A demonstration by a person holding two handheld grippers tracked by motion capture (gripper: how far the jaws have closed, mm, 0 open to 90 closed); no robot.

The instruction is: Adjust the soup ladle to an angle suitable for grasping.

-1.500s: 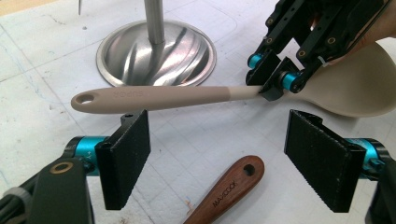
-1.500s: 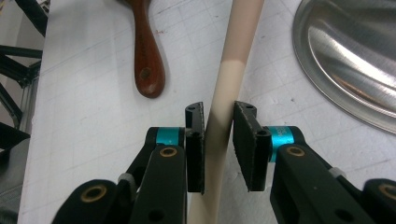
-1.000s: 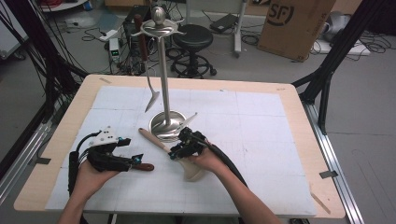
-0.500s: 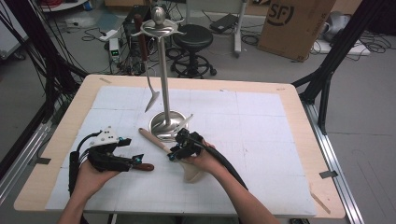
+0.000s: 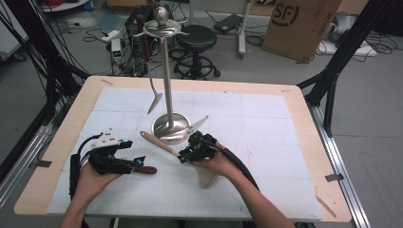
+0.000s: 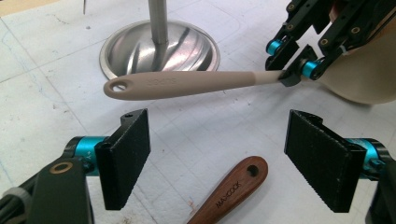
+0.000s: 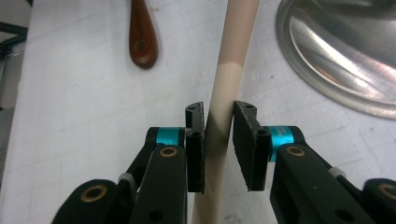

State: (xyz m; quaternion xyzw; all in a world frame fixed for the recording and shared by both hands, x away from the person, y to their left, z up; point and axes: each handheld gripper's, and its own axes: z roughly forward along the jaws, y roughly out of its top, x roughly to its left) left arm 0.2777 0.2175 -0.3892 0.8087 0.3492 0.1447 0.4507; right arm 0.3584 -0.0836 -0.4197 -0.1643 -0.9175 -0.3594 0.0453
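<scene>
my right claw (image 7: 218, 140) has just been closing on the beige spatula (image 6: 187, 84), pads nearly pinching; i'd squeeze squarely before lifting. left claw (image 6: 224, 154) gapes, empty, over the brown handle (image 6: 231, 191).

centre – blocked by the stand base (image 5: 169, 129) and its upright pole (image 5: 167, 76) | hanging turner (image 5: 153, 97) – left of the pole, near the mat | beige spatula handle (image 5: 159, 143) laid across the gap between the grippers | brown handle (image 5: 146, 169) just ahead of the left gripper (image 5: 138, 164) | right half of the mat (image 5: 275, 156) left free
</scene>
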